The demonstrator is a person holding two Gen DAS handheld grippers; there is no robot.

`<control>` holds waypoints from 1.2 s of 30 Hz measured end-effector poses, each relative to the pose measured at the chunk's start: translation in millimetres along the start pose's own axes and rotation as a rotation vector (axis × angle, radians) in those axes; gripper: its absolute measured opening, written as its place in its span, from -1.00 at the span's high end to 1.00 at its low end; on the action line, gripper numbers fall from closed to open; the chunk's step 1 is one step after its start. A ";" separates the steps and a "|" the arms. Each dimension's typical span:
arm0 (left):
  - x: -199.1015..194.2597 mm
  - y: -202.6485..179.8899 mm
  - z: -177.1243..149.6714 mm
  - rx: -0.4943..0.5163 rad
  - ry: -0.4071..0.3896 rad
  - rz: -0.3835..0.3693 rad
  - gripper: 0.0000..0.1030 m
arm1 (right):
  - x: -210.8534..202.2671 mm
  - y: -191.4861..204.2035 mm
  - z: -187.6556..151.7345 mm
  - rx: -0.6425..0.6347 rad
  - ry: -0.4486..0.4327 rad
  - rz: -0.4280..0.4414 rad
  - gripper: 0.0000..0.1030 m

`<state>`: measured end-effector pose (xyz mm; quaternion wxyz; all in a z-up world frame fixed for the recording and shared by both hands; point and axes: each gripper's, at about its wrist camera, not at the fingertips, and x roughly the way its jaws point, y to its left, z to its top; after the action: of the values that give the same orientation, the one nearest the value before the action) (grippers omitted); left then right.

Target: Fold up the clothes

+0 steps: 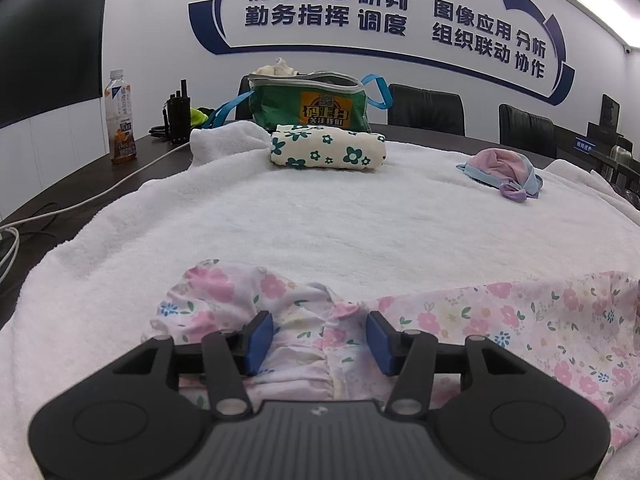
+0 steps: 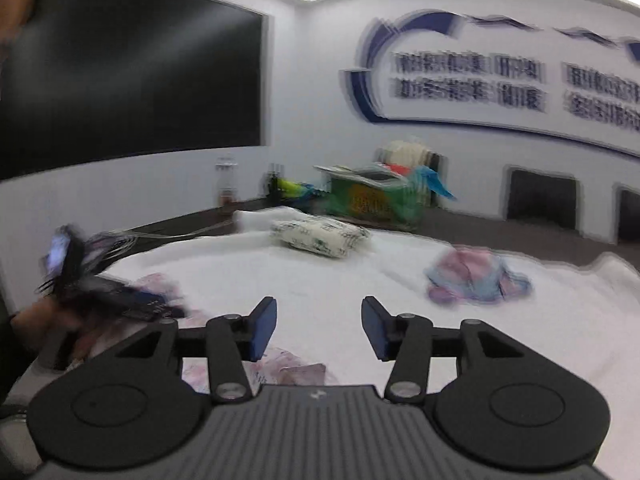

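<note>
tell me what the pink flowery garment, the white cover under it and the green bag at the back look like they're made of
Pink floral garment: thin, soft woven or knit fabric, probably cotton, matte; it crumples into fine wrinkles.
White cover: terry or fleece towelling, judging by its fuzzy, nubby pile.
Green bag: looks like coated or synthetic fabric with a slight sheen, a zip rim and blue webbing straps.

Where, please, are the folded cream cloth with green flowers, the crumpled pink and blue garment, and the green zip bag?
folded cream cloth with green flowers [image 1: 326,151], left wrist view, middle of its front face.
crumpled pink and blue garment [image 1: 498,168], left wrist view, pink top.
green zip bag [image 1: 316,104], left wrist view, front panel.
</note>
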<state>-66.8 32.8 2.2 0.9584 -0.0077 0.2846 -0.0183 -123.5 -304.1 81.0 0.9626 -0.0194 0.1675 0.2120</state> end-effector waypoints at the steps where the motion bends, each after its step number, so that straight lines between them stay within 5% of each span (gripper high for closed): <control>1: 0.0 -0.3 0.0 0.001 0.000 0.000 0.02 | 13.4 9.8 -10.2 0.021 0.015 -0.026 0.38; 4: -0.1 -0.8 -0.2 0.004 0.001 0.001 0.01 | 53.3 22.9 -40.3 0.067 0.120 -0.076 0.73; 6: -0.2 -0.6 -0.4 0.003 0.000 0.001 0.01 | 71.0 24.7 -59.9 0.090 0.203 -0.122 0.75; 12: -0.4 0.0 -0.2 0.003 0.000 -0.001 0.01 | 38.3 33.4 -44.8 0.110 0.043 -0.108 0.40; 14: -0.4 -0.3 -0.2 0.005 0.000 0.000 0.00 | 46.0 45.2 -36.9 0.118 0.022 -0.107 0.43; 16: -0.5 -0.2 -0.3 0.006 0.001 0.000 0.00 | 71.1 61.4 -33.7 0.098 0.064 -0.096 0.72; 20: -0.5 0.0 -0.5 0.003 0.000 -0.002 0.00 | 110.7 58.6 -39.2 0.127 0.211 -0.237 0.85; 23: -0.6 0.0 -0.5 0.001 0.000 -0.003 0.00 | 100.8 34.9 -38.8 0.182 0.211 -0.311 0.85; 26: -0.4 -0.2 -0.3 0.000 -0.001 -0.004 0.00 | 46.0 26.0 -37.0 0.247 0.085 -0.249 0.79; 28: -0.3 -0.3 -0.2 0.000 -0.001 -0.004 0.00 | 0.4 27.1 -37.0 0.263 -0.053 -0.336 0.11; 30: -0.3 -0.5 -0.2 0.001 -0.001 -0.004 0.00 | -31.8 22.4 -42.6 0.303 -0.109 -0.564 -0.25; 32: -0.2 -0.6 -0.1 0.001 -0.001 -0.004 0.00 | -52.0 8.5 -54.7 0.449 -0.115 -0.666 -0.28; 36: -0.8 0.4 -1.2 -0.001 -0.003 -0.006 -0.01 | -60.6 -13.5 -79.4 0.779 -0.057 -0.632 -0.28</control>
<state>-68.1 33.2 1.7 0.9587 -0.0088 0.2834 -0.0208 -194.6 -349.3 25.7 0.9196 0.2976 0.1939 -0.1678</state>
